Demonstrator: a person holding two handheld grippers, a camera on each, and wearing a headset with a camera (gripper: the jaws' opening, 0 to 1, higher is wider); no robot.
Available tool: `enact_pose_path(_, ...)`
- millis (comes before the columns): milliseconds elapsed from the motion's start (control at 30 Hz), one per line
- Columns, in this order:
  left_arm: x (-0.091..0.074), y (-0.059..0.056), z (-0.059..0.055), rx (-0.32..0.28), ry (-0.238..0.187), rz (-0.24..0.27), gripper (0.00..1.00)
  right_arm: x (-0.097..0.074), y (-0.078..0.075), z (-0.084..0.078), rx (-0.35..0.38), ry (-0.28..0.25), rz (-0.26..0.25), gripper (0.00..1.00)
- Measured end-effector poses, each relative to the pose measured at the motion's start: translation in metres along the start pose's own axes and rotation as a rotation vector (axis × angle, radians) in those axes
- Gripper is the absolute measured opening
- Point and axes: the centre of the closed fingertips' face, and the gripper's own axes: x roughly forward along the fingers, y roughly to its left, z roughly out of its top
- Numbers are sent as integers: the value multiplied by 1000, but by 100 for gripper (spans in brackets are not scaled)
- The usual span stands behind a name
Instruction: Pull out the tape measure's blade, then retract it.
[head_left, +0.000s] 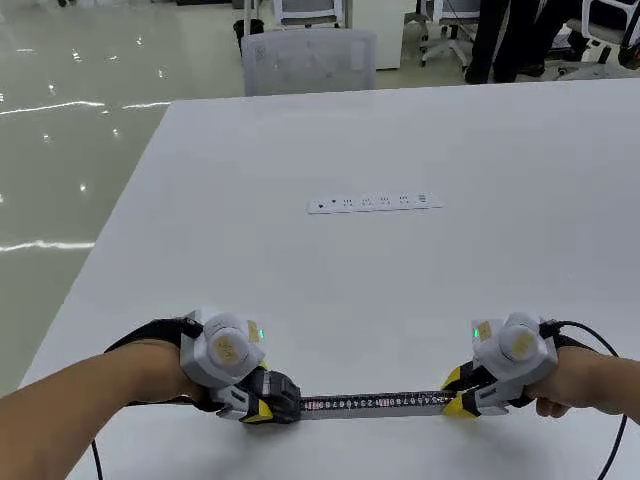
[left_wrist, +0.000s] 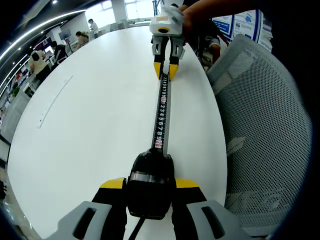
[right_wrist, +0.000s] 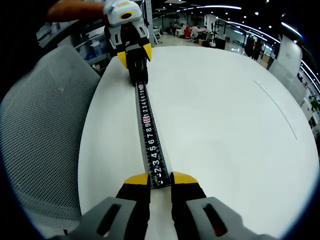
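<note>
A black tape measure case (head_left: 277, 397) (left_wrist: 151, 182) rests on the white table near its front edge, and my left gripper (head_left: 262, 403) (left_wrist: 150, 184) is shut on it. Its numbered blade (head_left: 372, 403) (left_wrist: 161, 117) (right_wrist: 148, 135) lies pulled out flat to the right along the table. At the blade's far end my right gripper (head_left: 454, 392) (right_wrist: 160, 179) is shut on the tip. The left gripper view shows the right gripper (left_wrist: 165, 66) facing me at the far end, and the right gripper view shows the left gripper (right_wrist: 133, 54) holding the case (right_wrist: 136, 65).
A white power strip (head_left: 374, 202) lies in the middle of the table (head_left: 400, 280). A grey mesh chair (head_left: 308, 60) stands at the far edge, and another mesh chair (left_wrist: 260, 125) (right_wrist: 40, 130) sits just off the near edge. Cables trail from both grippers.
</note>
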Motion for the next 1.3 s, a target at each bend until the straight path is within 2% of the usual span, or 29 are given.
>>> enact_pose_path(200, 0, 0, 0, -1, 1, 1, 31, 0, 1, 0, 3, 1, -1, 13)
enact_pose_path(700, 0, 0, 0, -4, 1, 5, 31, -7, -4, -14, 14, 9, -9, 14)
enact_pose_path(1300, 0, 1, 0, -11, -7, 13, 31, -7, -4, -15, -2, 31, -9, 14)
